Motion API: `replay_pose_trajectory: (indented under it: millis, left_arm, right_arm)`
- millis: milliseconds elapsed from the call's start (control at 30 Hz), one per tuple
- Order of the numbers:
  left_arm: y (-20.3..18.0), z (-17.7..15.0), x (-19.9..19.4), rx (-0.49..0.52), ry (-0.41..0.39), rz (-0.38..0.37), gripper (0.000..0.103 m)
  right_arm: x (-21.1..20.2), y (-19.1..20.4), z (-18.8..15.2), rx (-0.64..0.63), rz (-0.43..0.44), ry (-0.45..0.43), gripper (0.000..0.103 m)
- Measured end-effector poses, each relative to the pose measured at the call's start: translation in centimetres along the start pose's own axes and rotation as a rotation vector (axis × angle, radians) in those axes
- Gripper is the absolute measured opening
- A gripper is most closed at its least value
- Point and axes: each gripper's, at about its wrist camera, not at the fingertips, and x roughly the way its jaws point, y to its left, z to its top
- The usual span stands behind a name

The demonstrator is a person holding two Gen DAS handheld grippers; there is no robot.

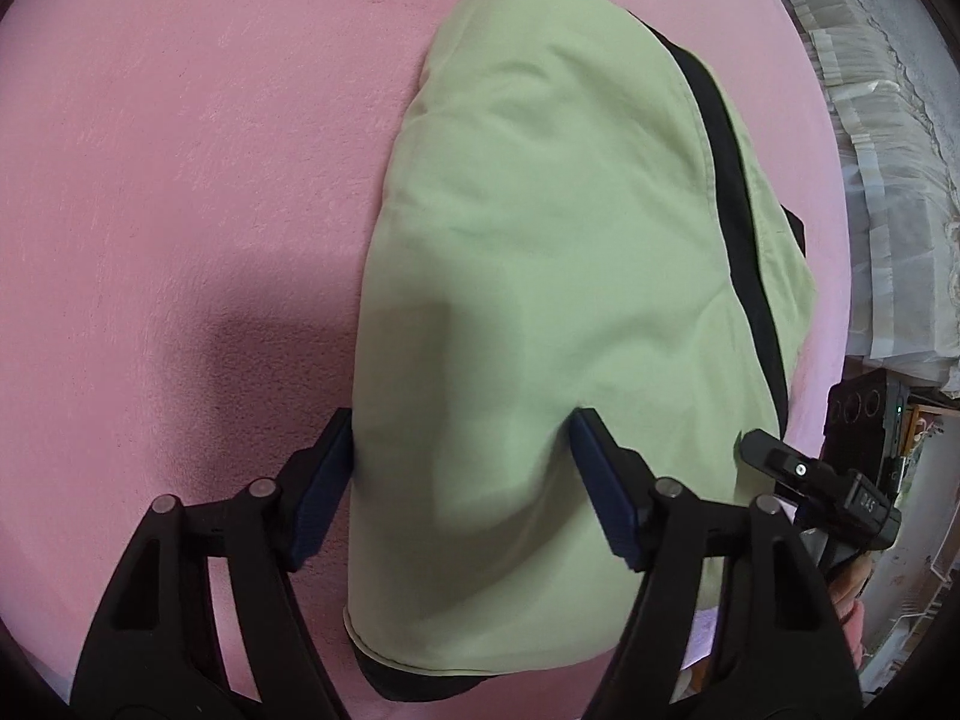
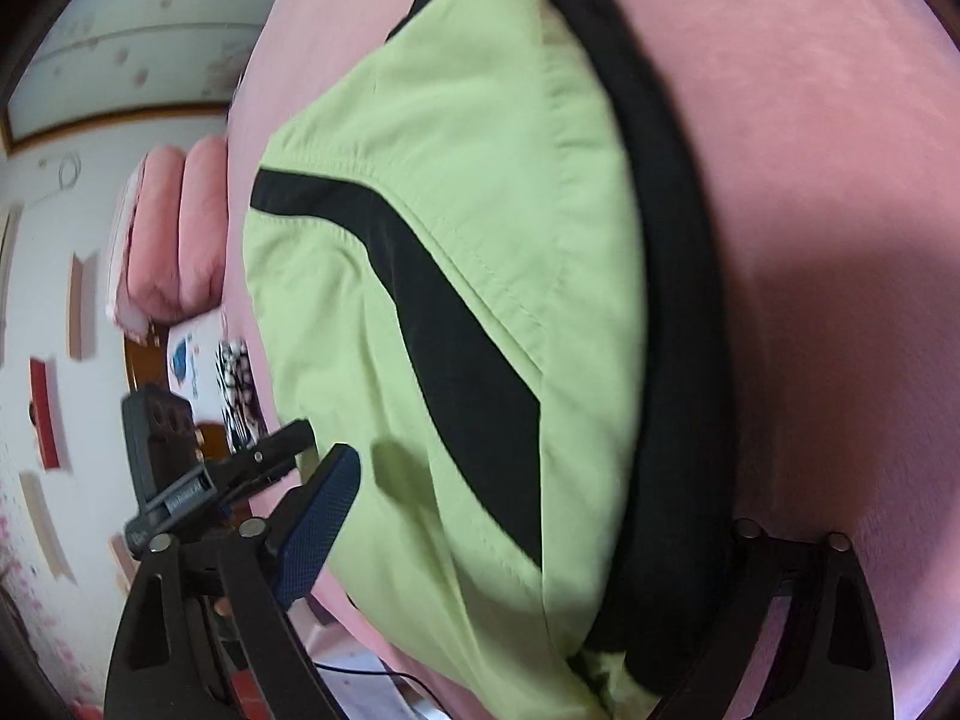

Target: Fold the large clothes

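A light green garment with black stripes (image 1: 540, 252) lies folded into a long bundle on a pink bed cover (image 1: 180, 180). My left gripper (image 1: 462, 450) is open, its two blue-padded fingers (image 1: 321, 480) straddling the near end of the bundle. In the right wrist view the same garment (image 2: 468, 252) fills the middle. My right gripper (image 2: 528, 498) is open wide around the garment's near end; its left finger (image 2: 324, 510) shows, its right finger is hidden under the black fabric. The right gripper also shows in the left wrist view (image 1: 828, 486) at the garment's right edge.
The pink cover (image 2: 810, 180) spreads on all sides of the garment. White lace fabric (image 1: 888, 150) hangs beyond the bed's right edge. A pink pillow (image 2: 174, 240) and a patterned wall stand past the bed's edge in the right wrist view.
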Motion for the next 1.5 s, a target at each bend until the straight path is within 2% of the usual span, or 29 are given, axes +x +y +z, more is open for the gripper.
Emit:
replay_pose_trajectory:
  millis: [33,67,100,167,267,400,500,600,700,800,867,967,1100,1233,1333,1500]
  left_arm:
    - [0.0,0.0,0.0,0.0,-0.004,-0.001,0.064]
    - [0.1,-0.1,-0.1,0.001,-0.009,-0.001,0.06]
    - [-0.1,-0.3,-0.2,0.002,-0.013,-0.001,0.058]
    - [0.1,-0.5,-0.4,0.002,-0.022,0.003,0.046]
    - [0.3,-1.3,-1.1,-0.028,-0.047,0.006,0.034]
    - [0.0,-2.2,-2.2,-0.033,-0.061,0.011,0.025]
    - [-1.0,-3.0,-3.3,-0.009,-0.066,0.021,0.02]
    - [-1.0,-4.0,-4.2,-0.009,-0.047,0.012,0.017]
    - [0.1,-5.6,-5.1,-0.012,-0.048,-0.007,0.017]
    - [2.4,-7.8,-6.1,-0.06,-0.031,-0.057,0.016]
    - [5.1,-9.0,-7.6,-0.112,-0.009,-0.096,0.015]
    - [8.5,-11.5,-9.6,-0.144,-0.01,-0.116,0.014]
    - [13.5,-13.5,-13.4,-0.152,-0.019,-0.09,0.014]
    - [20.4,-15.0,-18.9,-0.203,-0.04,-0.079,0.013]
    - [25.3,-15.9,-23.5,-0.252,-0.084,-0.065,0.013]
    - [33.4,-16.2,-32.0,-0.361,-0.214,-0.046,0.013]
  right_arm:
    - [0.0,0.0,0.0,-0.001,-0.003,-0.001,0.07]
    - [0.0,-0.1,-0.1,-0.003,0.002,-0.002,0.054]
    - [-0.1,-0.1,-0.2,-0.006,0.013,-0.002,0.045]
    - [-0.3,0.2,-0.6,-0.023,0.019,-0.014,0.036]
    - [-0.8,1.4,-1.5,-0.058,0.02,-0.044,0.025]
    - [-2.4,3.3,-3.2,-0.095,0.004,-0.096,0.017]
    - [-2.9,5.7,-4.7,-0.123,-0.015,-0.123,0.014]
    - [-3.5,7.7,-6.9,-0.161,-0.075,-0.129,0.013]
    - [-3.7,9.8,-9.1,-0.18,-0.114,-0.111,0.012]
    - [-3.6,12.2,-11.7,-0.204,-0.147,-0.091,0.012]
    - [-3.2,14.6,-13.8,-0.228,-0.17,-0.079,0.012]
    - [-1.6,18.7,-17.3,-0.259,-0.195,-0.061,0.012]
    - [1.7,24.3,-22.3,-0.276,-0.187,-0.017,0.012]
    - [5.9,30.2,-26.5,-0.273,-0.155,0.023,0.012]
    - [10.3,37.1,-29.3,-0.317,-0.123,0.064,0.012]
    - [16.3,48.3,-32.2,-0.461,-0.063,0.109,0.012]
